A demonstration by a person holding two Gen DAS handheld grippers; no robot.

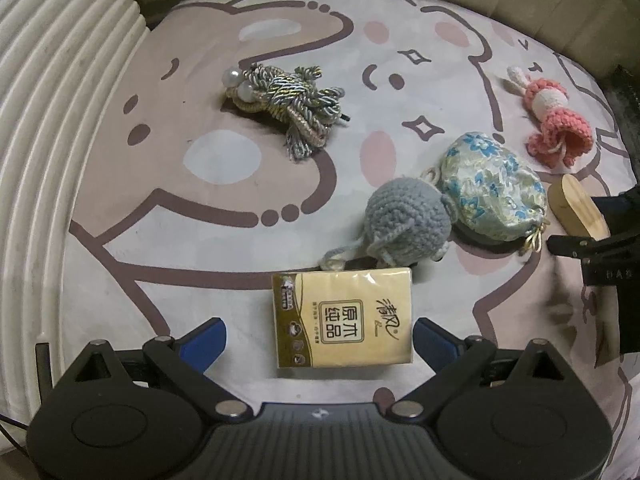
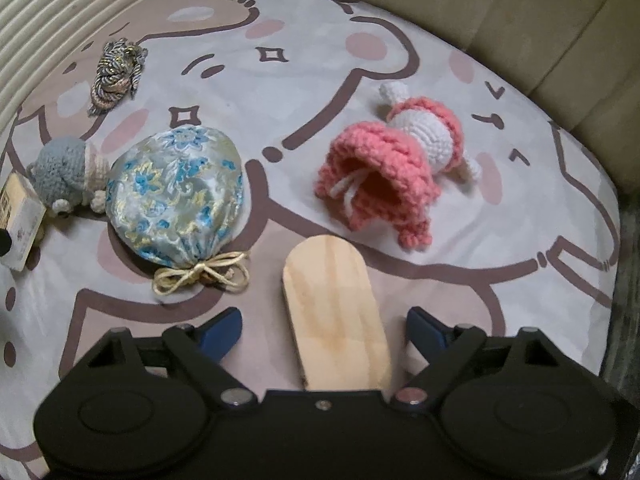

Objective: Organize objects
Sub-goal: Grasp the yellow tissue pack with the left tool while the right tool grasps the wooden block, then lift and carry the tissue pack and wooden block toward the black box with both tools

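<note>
Two grippers, both wide open, holding nothing. Our left gripper (image 1: 320, 336) straddles the tissue pack (image 1: 342, 318) lying flat on the bed sheet (image 1: 200, 240); our right gripper (image 2: 324, 330) straddles the wooden paddle (image 2: 336, 312). We judge centring comes first, then closing squarely on the long edges, keeping clear of the grey crochet toy (image 1: 404, 224) touching the pack's far edge.

Tissue pack (image 1: 343, 317): brand "清风", boxed label "原木纯品"; smaller print illegible.
</note>
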